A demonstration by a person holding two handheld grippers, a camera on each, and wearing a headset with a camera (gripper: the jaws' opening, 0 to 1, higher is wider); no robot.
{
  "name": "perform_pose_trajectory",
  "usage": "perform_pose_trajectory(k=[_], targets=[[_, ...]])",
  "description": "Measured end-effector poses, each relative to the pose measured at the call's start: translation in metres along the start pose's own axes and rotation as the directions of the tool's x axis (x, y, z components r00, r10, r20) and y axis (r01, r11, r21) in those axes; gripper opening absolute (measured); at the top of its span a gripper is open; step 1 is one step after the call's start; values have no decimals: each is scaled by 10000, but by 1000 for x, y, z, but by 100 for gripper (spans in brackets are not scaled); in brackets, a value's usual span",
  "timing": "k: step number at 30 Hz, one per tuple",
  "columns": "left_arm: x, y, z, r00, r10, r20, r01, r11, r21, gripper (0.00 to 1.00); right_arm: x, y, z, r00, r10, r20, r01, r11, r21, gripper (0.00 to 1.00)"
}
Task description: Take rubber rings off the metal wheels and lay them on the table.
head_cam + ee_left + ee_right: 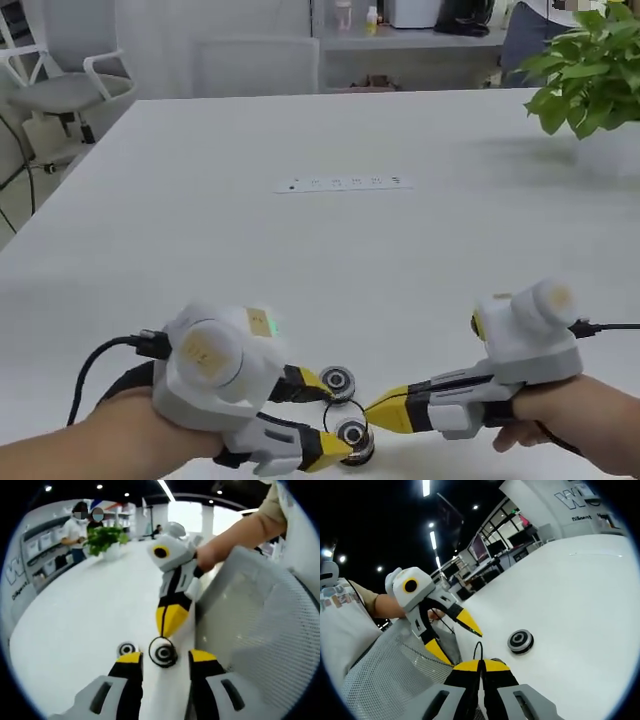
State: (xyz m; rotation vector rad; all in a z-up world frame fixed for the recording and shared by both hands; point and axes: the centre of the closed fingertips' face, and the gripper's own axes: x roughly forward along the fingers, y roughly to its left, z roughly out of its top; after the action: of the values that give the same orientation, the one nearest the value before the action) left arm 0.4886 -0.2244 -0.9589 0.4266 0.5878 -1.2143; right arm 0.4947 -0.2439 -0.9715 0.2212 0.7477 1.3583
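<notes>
Left gripper [328,415]: my jaws stand apart, one on each side of the near wheel [352,436], not clamped on it.
Right gripper [481,666]: my jaws are pressed together, pinching the thin black rubber ring [477,651].
Rubber ring: it loops from my right jaws around the near wheel.
Far wheel [337,381]: it lies flat on the white table [330,250], just beside the near wheel, close to the table's front edge.

a leafy plant [590,65] at two o'clock, a flat power strip [343,183] at twelve, a white chair [60,85] at ten.
</notes>
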Motion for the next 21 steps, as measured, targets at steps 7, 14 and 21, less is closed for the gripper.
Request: perform_pose_trajectory(k=[7, 14, 21], targets=[[-33, 7, -3, 9983, 496, 300, -483, 9979, -428, 47, 3, 5, 16, 9999, 77, 68, -76, 9996, -278, 0], [-62, 10, -9, 9942, 995, 419, -957, 9918, -846, 56, 15, 8, 30, 9998, 151, -152, -161, 9977, -662, 0], [-82, 13, -17, 9860, 1560, 589, -1479, 9813, -1231, 63, 38, 11, 35, 9981, 102, -615, -169, 9940, -1085, 0]])
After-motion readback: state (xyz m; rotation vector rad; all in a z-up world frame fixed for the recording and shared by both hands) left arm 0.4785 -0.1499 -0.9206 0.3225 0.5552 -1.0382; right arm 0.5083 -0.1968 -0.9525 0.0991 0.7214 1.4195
